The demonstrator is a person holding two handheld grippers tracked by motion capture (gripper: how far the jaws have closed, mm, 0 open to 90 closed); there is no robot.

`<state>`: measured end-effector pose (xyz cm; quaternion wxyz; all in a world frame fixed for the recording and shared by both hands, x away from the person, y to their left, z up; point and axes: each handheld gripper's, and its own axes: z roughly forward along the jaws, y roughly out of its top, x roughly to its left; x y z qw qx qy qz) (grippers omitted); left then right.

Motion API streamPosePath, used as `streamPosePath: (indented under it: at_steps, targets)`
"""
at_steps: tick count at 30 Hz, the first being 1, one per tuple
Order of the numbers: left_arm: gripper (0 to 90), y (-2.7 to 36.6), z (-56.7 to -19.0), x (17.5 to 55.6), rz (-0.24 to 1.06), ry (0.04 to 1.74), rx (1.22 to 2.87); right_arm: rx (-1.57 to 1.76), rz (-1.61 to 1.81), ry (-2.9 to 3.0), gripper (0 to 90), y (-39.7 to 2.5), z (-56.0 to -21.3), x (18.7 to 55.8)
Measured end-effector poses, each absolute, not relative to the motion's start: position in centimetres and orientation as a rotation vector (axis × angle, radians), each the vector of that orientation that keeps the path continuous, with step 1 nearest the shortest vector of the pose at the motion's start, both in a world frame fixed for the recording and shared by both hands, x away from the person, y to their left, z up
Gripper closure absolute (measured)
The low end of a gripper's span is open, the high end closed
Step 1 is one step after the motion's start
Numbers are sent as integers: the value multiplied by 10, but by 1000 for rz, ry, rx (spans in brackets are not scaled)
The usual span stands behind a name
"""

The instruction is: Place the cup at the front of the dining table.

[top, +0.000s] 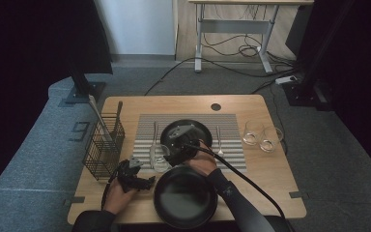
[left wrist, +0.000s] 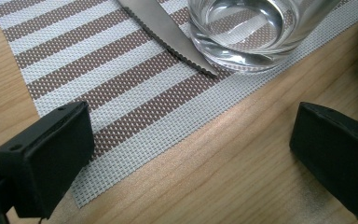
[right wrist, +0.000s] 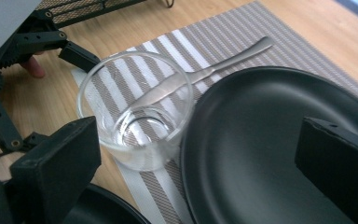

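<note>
A clear empty glass (top: 160, 162) (right wrist: 135, 108) stands on the front left part of the striped placemat (top: 232, 130), beside a table knife (left wrist: 167, 32) (right wrist: 205, 72). A black plate (top: 199, 128) (right wrist: 279, 140) lies on the middle of the mat. My right gripper (top: 173, 155) (right wrist: 196, 158) is open, one jaw on the glass's side and the other over the plate. My left gripper (top: 145, 181) (left wrist: 191, 149) is open low over the mat's front left corner (left wrist: 121, 140), with the glass (left wrist: 247, 28) just ahead and nothing between its jaws.
A second, larger black plate (top: 185, 197) sits at the table's front edge. A black wire basket (top: 104, 145) stands at the left. Two more glasses (top: 261, 137) are at the right of the mat, and a fork (top: 219, 140) lies beside the plate.
</note>
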<state>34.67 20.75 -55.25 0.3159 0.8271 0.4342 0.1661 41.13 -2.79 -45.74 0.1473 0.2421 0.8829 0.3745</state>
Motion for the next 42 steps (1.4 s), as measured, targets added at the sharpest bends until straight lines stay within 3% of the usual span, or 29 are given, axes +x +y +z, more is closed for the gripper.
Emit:
streamPosePath:
  at_steps: [42]
  targets:
    - [0, 207, -553, 347, 444, 1152, 2174, 965, 1055, 2346, 8, -170, -456, 385]
